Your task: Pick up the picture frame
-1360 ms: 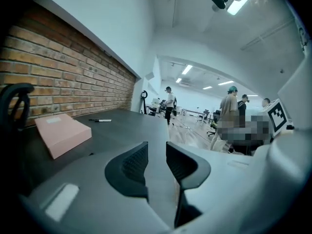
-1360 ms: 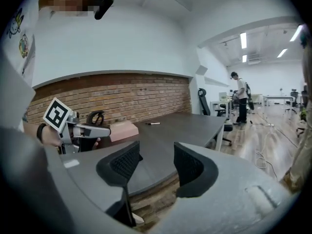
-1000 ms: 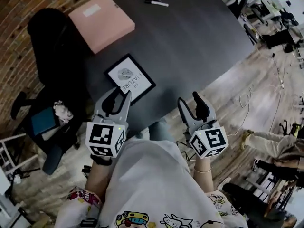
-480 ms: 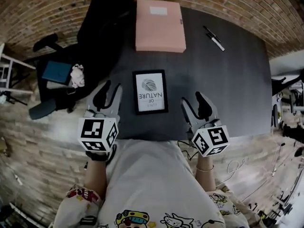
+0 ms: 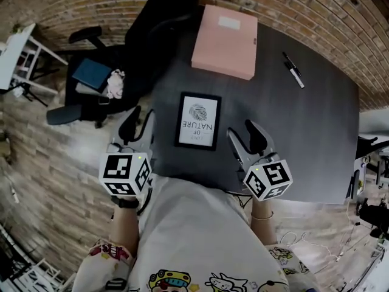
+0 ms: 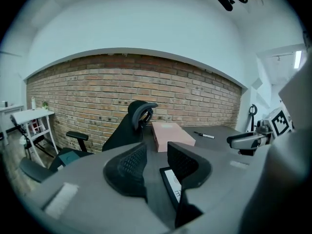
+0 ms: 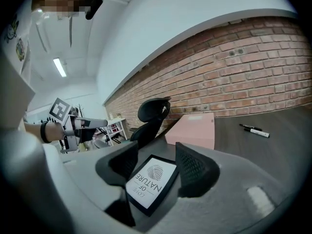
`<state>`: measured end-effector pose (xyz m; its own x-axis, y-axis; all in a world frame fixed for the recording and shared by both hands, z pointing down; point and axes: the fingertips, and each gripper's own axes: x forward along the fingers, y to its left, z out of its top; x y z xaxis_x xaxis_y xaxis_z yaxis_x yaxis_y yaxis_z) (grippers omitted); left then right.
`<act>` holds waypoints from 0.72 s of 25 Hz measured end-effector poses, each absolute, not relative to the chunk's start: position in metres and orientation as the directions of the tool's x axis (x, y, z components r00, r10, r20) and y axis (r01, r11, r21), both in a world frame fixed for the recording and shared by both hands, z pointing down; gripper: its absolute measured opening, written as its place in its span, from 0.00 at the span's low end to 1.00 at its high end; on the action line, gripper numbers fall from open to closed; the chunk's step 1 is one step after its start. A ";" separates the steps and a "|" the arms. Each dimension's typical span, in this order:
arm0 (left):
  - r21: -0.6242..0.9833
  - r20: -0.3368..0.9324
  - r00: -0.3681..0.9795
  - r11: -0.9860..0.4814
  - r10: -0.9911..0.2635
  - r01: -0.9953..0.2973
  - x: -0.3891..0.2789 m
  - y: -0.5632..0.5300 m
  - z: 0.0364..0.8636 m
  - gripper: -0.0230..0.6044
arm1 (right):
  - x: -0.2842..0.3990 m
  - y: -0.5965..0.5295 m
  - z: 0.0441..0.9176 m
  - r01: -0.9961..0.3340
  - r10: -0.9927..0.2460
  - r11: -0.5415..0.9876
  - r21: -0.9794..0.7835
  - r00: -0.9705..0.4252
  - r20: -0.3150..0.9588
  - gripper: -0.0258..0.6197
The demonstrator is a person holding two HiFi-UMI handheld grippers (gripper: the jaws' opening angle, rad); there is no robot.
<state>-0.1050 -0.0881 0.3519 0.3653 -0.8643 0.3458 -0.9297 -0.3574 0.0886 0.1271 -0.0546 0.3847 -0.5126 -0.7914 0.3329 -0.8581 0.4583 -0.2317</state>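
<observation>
The picture frame (image 5: 198, 120), black-edged with a white print, lies flat on the dark table (image 5: 285, 139) near its front edge. My left gripper (image 5: 138, 125) hovers open at the table's left edge, just left of the frame. My right gripper (image 5: 246, 139) is open too, just right of the frame over the front edge. In the right gripper view the frame (image 7: 150, 182) shows in the gap between the open fingers (image 7: 191, 167), untouched. The left gripper view catches only the frame's edge (image 6: 171, 183) beside its right finger (image 6: 187, 165).
A pink flat box (image 5: 226, 40) lies at the table's far side, with two markers (image 5: 293, 70) to its right. A black office chair (image 5: 159, 26) stands at the far left corner; another chair holding a blue item (image 5: 91, 73) is on the wooden floor.
The head view has swung round, so the frame now sits nearly square between the two grippers. Both grippers turned with it toward the table. Their jaws stay open.
</observation>
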 end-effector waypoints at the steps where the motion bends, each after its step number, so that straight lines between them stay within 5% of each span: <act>1: 0.089 0.346 0.363 -0.355 -0.865 -0.931 -0.104 -0.088 0.351 0.26 | 0.126 -0.055 0.385 -0.855 -0.788 0.462 -0.235 -0.518 0.334 0.40; 18: 0.155 0.426 0.479 -0.460 -0.768 -0.874 -0.069 -0.101 0.377 0.26 | 0.122 -0.070 0.396 -0.865 -0.783 0.408 -0.293 -0.496 0.375 0.40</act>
<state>-0.0690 -0.1005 0.3774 0.4790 -0.7675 0.4259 -0.8744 -0.4599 0.1547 0.1221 -0.0701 0.3960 -0.4959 -0.7834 0.3747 -0.8650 0.4077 -0.2925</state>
